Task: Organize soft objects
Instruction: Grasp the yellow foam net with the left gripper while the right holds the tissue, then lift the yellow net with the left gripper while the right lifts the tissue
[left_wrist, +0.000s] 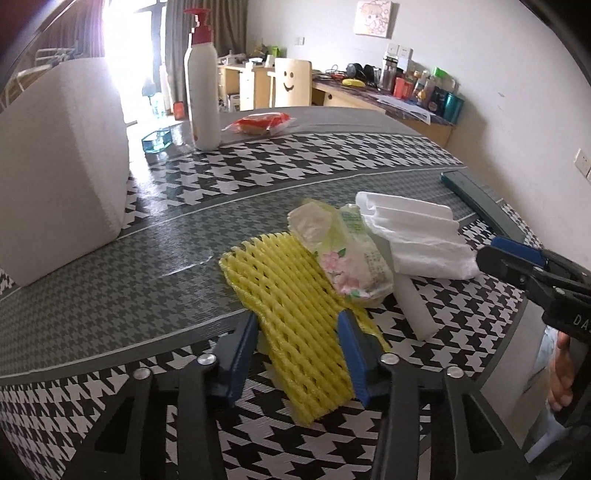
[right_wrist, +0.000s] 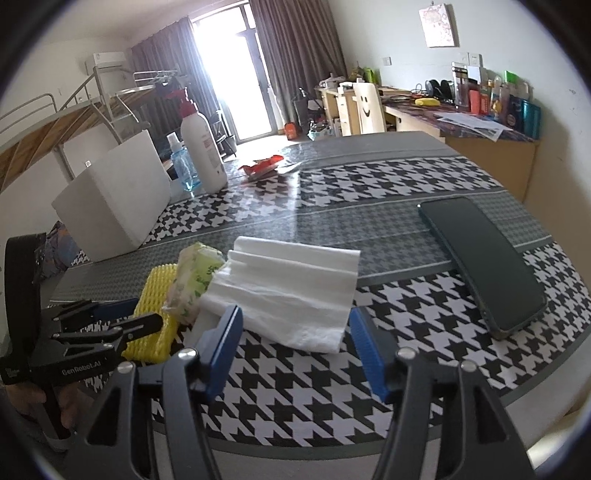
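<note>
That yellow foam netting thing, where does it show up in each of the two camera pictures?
Left wrist view: the yellow foam net lies bottom centre, between the left gripper fingers.
Right wrist view: it sits at lower left, partly behind that gripper.
Shared landmark: the floral tissue pack lying right beside it.

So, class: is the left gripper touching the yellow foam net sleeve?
Touching. The left wrist view shows the left gripper with both blue fingers pressed against the sides of the yellow foam net sleeve.
</note>
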